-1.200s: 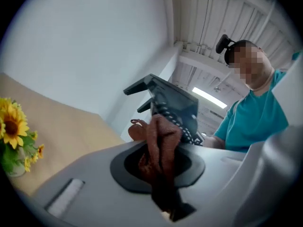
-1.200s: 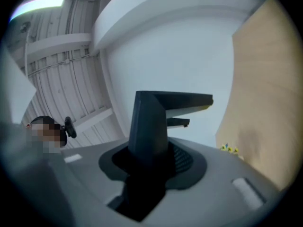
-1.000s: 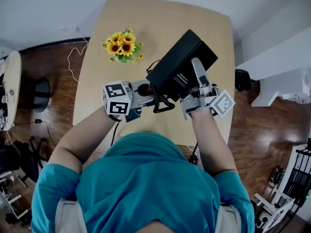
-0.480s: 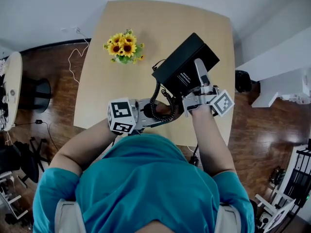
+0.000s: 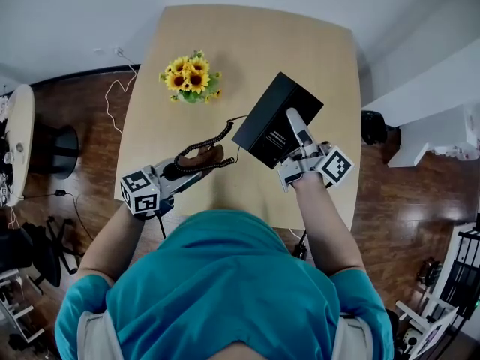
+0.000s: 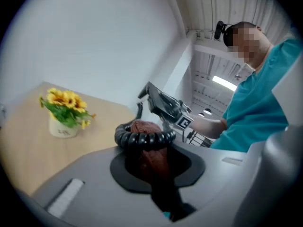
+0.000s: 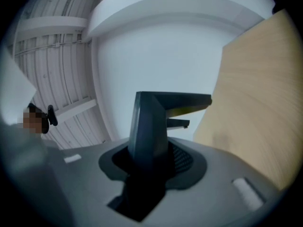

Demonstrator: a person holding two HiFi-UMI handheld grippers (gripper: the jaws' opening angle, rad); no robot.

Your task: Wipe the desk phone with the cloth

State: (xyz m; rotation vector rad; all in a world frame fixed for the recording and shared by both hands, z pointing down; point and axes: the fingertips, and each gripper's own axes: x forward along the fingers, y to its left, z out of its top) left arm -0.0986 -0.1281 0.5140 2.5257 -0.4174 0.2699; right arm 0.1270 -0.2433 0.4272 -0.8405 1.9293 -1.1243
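The black desk phone is lifted off the table, its labelled underside turned up. My right gripper is shut on the phone's edge, and in the right gripper view the dark phone body fills the jaws. My left gripper is near the table's front left, shut on a brown cloth. In the left gripper view the cloth sticks out between the jaws with the coiled black cord looped across it. The cord stretches from there to the phone.
A small pot of sunflowers stands at the back left of the wooden table. White cables lie on the wooden floor to the left of the table. A white wall corner rises at the right.
My left gripper has drawn away from the phone to the front left with the cloth, stretching the coiled cord. The phone in my right gripper has shifted slightly left and down.
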